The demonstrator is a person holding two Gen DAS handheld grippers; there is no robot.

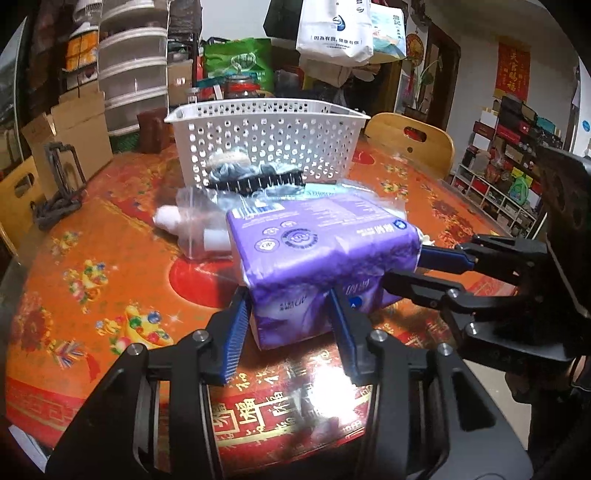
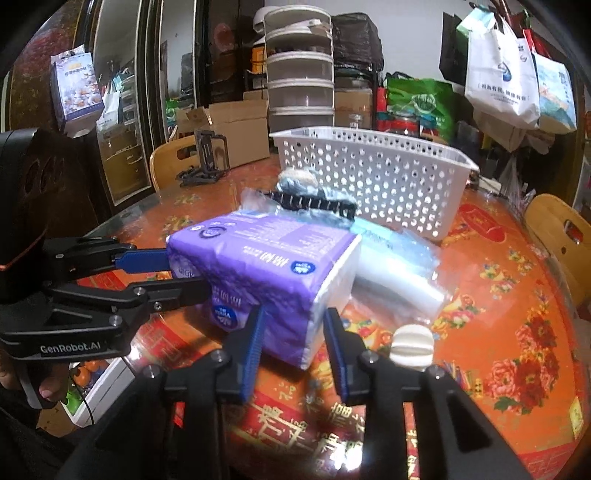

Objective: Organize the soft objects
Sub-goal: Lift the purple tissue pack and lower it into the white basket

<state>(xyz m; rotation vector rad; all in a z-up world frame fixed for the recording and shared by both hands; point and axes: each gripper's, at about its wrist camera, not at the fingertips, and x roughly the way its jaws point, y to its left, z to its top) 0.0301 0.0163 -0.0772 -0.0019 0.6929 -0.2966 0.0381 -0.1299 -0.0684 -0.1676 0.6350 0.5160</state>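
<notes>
The round worktop (image 1: 92, 266) wears a glossy orange-red flowered cloth. A white perforated plastic basket (image 1: 266, 140) stands at the back. In front of it lies the soft purple tissue pack (image 1: 317, 258), a plump block, long axis slanting across. The left claw (image 1: 288, 325) and right claw (image 2: 291, 332) each pinch a near corner; crinkled clear bags (image 2: 399, 266) behind are partly hidden.

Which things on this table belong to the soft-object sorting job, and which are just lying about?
Job:
- purple plastic-wrapped tissue pack, gripped at separate corners by left tool and right tool
- white perforated plastic basket
- clear plastic bags

Lying about:
- black comb
- cardboard boxes
- hanging white tote bag
- stacked drawer tower
</notes>
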